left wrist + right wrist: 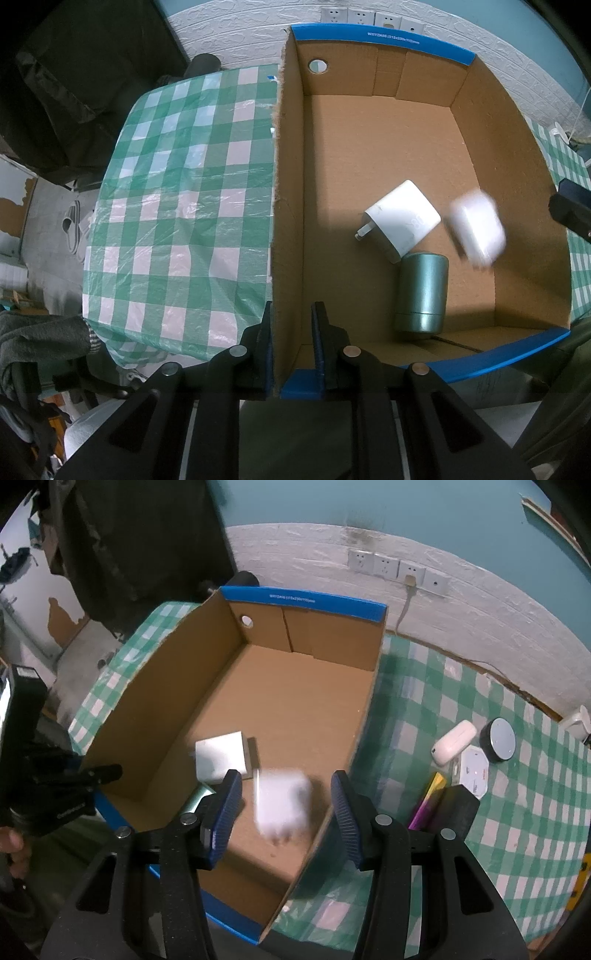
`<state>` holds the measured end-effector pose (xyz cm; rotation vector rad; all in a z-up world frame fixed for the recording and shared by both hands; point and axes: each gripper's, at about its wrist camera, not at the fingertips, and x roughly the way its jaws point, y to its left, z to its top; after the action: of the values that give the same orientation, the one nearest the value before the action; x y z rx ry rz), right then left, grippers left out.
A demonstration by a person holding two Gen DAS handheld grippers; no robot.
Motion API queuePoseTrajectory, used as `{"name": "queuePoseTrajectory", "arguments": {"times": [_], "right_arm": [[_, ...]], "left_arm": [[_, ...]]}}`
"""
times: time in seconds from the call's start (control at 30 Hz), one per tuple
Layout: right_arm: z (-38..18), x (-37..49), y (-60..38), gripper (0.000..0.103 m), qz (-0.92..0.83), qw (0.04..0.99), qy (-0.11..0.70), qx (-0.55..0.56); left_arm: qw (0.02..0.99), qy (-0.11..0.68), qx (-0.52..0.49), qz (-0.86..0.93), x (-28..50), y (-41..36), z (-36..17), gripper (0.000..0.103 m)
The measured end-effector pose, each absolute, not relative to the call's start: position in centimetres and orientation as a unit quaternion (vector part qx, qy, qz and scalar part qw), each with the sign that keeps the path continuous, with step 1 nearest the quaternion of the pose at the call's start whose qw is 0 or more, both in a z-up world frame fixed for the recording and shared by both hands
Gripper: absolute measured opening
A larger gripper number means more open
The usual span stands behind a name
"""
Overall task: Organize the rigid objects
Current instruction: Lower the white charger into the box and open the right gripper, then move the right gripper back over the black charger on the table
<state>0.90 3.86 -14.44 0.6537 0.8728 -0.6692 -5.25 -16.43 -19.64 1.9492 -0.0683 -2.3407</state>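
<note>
A blurred white rounded case (282, 805) drops free into the open brown cardboard box (369, 147), joining a white square charger (402, 219) and a green metal cylinder (421, 291). The right gripper (284, 812) stands open above; the left gripper (291, 332) pinches the box wall. A white oval case (454, 741), round black speaker (498, 738) and more wait on the checked tablecloth (517, 812).

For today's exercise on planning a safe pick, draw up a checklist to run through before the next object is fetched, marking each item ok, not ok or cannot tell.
1. Left gripper clamps the box wall: ok.
2. Right gripper open, nothing held: ok.
3. Blurred white object settled in the box: not ok, it is blurred, seemingly mid-drop.
4. White charger and green cylinder inside the box: ok.
5. Free floor left in the box: ok.
6. White case on the tablecloth unobstructed: ok.
</note>
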Motion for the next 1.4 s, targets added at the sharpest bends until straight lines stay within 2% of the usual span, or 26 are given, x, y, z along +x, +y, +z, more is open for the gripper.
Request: {"name": "queuePoseTrajectory", "arguments": {"times": [0.8,1.4], "right_arm": [[-12.3,-3.8,1.0,0.050,-0.370,0.794,0.342,0.340],[-16.9,-10.9,-3.0,0.050,-0.427,0.735,0.336,0.405]], "left_arm": [[0.046,-0.022,0.639,-0.768,-5.3,-16.3,-19.6,0.018],[0.045,-0.022,0.639,-0.768,-5.2,-16.3,-19.6,0.018]]}}
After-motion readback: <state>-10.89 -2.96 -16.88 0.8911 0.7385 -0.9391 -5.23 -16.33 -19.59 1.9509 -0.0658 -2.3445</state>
